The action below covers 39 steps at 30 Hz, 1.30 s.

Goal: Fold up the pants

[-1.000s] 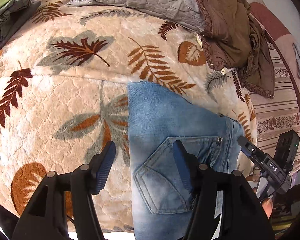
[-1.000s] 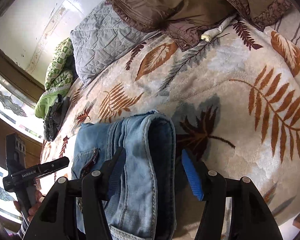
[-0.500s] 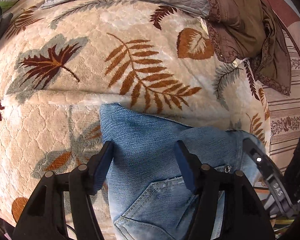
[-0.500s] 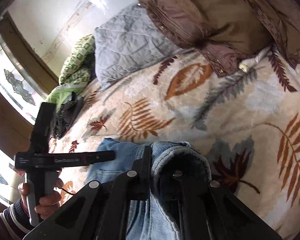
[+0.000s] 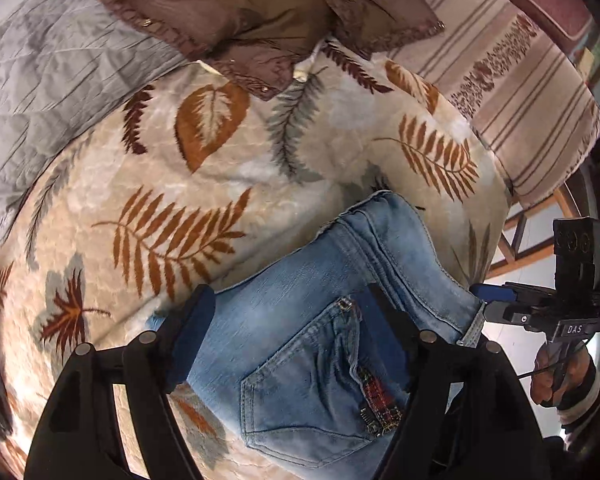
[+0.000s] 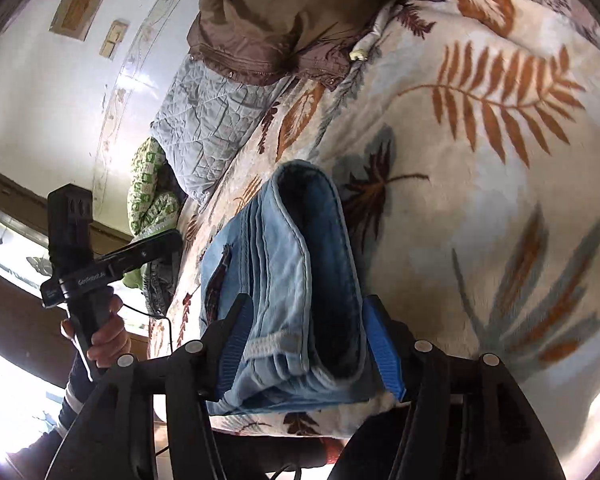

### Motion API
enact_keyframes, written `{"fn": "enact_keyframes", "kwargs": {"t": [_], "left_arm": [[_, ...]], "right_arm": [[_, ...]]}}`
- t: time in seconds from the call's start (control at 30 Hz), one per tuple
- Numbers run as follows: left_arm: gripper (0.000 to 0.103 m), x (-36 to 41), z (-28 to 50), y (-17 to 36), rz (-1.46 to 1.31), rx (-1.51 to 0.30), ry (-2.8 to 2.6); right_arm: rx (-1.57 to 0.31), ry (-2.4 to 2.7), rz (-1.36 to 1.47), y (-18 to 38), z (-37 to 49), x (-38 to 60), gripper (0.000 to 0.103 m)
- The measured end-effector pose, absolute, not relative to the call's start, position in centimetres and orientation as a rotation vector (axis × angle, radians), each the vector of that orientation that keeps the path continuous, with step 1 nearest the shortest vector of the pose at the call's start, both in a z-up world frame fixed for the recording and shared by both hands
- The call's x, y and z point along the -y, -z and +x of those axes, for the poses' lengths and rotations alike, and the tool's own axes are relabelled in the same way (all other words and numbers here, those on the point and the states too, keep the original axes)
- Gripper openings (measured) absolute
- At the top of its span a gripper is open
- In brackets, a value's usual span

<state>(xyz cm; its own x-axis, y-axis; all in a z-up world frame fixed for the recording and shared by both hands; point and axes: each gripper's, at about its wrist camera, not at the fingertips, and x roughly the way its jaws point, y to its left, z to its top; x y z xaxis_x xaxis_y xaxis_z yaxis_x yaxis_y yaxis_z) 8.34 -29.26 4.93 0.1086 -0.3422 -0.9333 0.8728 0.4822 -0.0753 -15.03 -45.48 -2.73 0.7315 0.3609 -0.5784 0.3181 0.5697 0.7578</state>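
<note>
Both claws, left point(image 5: 290, 340) and right point(image 6: 304, 344), spread wide, straddling folded jeans point(image 5: 320, 320), gripping nothing.

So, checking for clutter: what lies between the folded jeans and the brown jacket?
Only bare leaf-print blanket separates jeans from jacket, per the left wrist view.

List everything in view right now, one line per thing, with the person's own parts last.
jeans: one pair, light blue, folded, on the blanket near its front edge
blanket: one, cream with rust and grey leaves, covering the bed
quilt: one, grey, at the blanket's far end
jacket: one, brown, heaped partly over the quilt
striped cover: one, beige and brown, beside the blanket
green cloth: one, green and white, beyond the quilt
left gripper: black, blue pads, open over jeans
right gripper: black, blue pads, open astride jeans
</note>
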Motion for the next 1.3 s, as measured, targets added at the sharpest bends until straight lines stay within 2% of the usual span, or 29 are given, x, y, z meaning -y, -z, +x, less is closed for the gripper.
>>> {"fn": "enact_keyframes", "kwargs": {"t": [0.33, 0.43, 0.47, 0.5, 0.67, 0.7, 0.73, 0.77, 0.8, 0.83, 0.9, 0.93, 1.03, 1.13, 1.2, 1.3], "left_arm": [[0.076, 34.8, 7.9, -1.9, 0.837, -1.163, 1.034], [0.076, 35.9, 7.8, -0.9, 0.89, -1.166, 1.02], [0.076, 36.3, 8.0, -0.8, 0.884, -1.186, 1.029], [0.076, 36.6, 8.0, -0.6, 0.883, -1.196, 1.035], [0.076, 38.9, 7.6, 1.1, 0.957, -1.197, 1.029], [0.076, 39.2, 7.5, 1.4, 0.961, -1.209, 1.037], [0.076, 39.4, 7.3, 1.6, 0.952, -1.219, 1.052], [0.07, 39.4, 7.0, 1.6, 0.938, -1.224, 1.073], [0.06, 39.3, 6.5, 1.4, 0.928, -1.222, 1.098], [0.053, 39.1, 6.0, 1.0, 0.936, -1.208, 1.103], [0.052, 38.0, 5.0, -0.6, 0.929, -1.147, 1.146], [0.046, 37.3, 4.7, -1.5, 0.902, -1.133, 1.183], [0.044, 36.8, 4.4, -2.7, 0.869, -1.141, 1.198], [0.044, 37.7, 3.8, -0.6, 0.953, -1.149, 1.134], [0.043, 38.3, 3.2, 0.7, 1.009, -1.142, 1.102], [0.045, 38.9, 2.6, 0.6, 1.043, -1.132, 1.097]], "right_arm": [[-0.76, -0.06, 1.281, 5.6, -18.3, 43.9, 0.059], [-0.771, -0.039, 1.322, 6.3, -16.9, 43.6, 0.07], [-0.774, -0.023, 1.353, 6.6, -16.6, 43.5, 0.071], [-0.767, -0.02, 1.382, 6.9, -16.2, 43.4, 0.077], [-0.754, 0.01, 1.354, 6.6, -15.8, 42.5, 0.078], [-0.745, 0.016, 1.36, 6.7, -16.0, 42.5, 0.075], [-0.732, 0.019, 1.37, 6.9, -16.3, 42.6, 0.065], [-0.726, 0.03, 1.379, 7.1, -16.7, 42.9, 0.057], [-0.722, 0.028, 1.386, 7.4, -16.9, 43.0, 0.044], [-0.715, 0.007, 1.382, 7.4, -17.0, 43.0, 0.04], [-0.651, -0.063, 1.324, 5.8, -17.1, 42.7, 0.031], [-0.591, -0.141, 1.285, 4.4, -17.1, 42.5, 0.029], [-0.538, -0.201, 1.057, 1.3, -16.5, 41.1, 0.029], [-0.685, -0.109, 1.082, 5.1, -15.3, 42.0, 0.031], [-0.751, -0.064, 1.147, 7.2, -15.7, 42.7, 0.037], [-0.692, -0.067, 1.268, 7.1, -17.6, 43.6, 0.051]]}}
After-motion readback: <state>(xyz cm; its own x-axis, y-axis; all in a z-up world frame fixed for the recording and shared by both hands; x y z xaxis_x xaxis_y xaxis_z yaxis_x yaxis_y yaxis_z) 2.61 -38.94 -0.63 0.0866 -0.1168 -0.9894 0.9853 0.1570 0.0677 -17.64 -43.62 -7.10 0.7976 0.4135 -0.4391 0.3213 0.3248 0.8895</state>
